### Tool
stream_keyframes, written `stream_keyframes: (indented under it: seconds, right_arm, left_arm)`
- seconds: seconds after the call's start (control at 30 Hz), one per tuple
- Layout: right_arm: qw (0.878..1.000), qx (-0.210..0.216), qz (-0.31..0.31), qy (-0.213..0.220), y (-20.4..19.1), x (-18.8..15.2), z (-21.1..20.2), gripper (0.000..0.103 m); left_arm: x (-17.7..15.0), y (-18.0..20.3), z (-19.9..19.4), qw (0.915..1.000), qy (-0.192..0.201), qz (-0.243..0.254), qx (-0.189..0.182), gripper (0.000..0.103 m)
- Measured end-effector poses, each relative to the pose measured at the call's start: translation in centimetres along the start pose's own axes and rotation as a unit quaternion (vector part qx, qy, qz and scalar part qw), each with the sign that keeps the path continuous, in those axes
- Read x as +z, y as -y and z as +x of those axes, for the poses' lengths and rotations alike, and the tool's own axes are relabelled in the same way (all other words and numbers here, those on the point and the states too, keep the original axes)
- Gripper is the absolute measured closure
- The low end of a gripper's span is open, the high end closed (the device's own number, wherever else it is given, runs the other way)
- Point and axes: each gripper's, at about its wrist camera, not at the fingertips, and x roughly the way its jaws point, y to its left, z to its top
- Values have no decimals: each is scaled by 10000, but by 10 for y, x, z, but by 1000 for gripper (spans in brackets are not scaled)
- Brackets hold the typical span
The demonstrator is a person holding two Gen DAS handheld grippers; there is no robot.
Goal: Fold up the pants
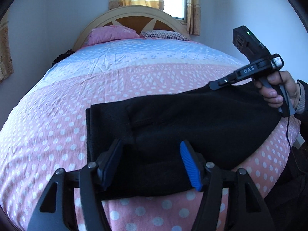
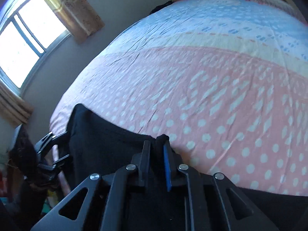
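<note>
Black pants (image 1: pixel 192 119) lie folded into a thick band across the near part of the bed. My left gripper (image 1: pixel 151 154) is open, its fingers spread wide over the near edge of the cloth with nothing pinched. A hand (image 1: pixel 279 90) holds my right gripper (image 1: pixel 214 84) at the pants' far right corner. In the right wrist view my right gripper (image 2: pixel 156 148) is shut on a bunched corner of the pants (image 2: pixel 107 140), with black cloth poking up between the pads. The left gripper (image 2: pixel 52 150) shows at the cloth's other end.
The bed has a pink polka-dot sheet (image 1: pixel 57 125) that turns blue toward the headboard (image 1: pixel 132 17). A pink pillow (image 1: pixel 113 33) and a striped pillow (image 1: pixel 165 34) lie at the head. A curtained window (image 2: pixel 19 38) is on the wall beside the bed.
</note>
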Motion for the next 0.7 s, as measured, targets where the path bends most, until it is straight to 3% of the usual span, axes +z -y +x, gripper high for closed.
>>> stream_keyframes:
  seconds: [0.13, 0.23, 0.27, 0.37, 0.53, 0.7]
  right_arm:
    - [9993, -266, 234, 81, 11, 2, 5, 95]
    - [9994, -325, 59, 90, 7, -1, 10, 94]
    - [9995, -310, 45, 87, 7, 0, 8, 90]
    - [9988, -442, 150, 169, 11, -5, -11, 57]
    - [9957, -500, 263, 733, 38, -42, -94, 57]
    - [9831, -1172, 783, 1170, 87, -99, -182, 57]
  left_arm:
    - [-6, 2, -1, 9999, 125, -29, -36, 37]
    - [-7, 5, -4, 9999, 125, 33, 16, 35]
    - [-7, 6, -5, 9999, 115, 37, 46, 35]
    - [-1, 7, -9, 9999, 82, -72, 77, 35]
    - [15, 22, -24, 9994, 334, -90, -59, 35]
    - [33, 68, -15, 9979, 280, 259, -516, 35]
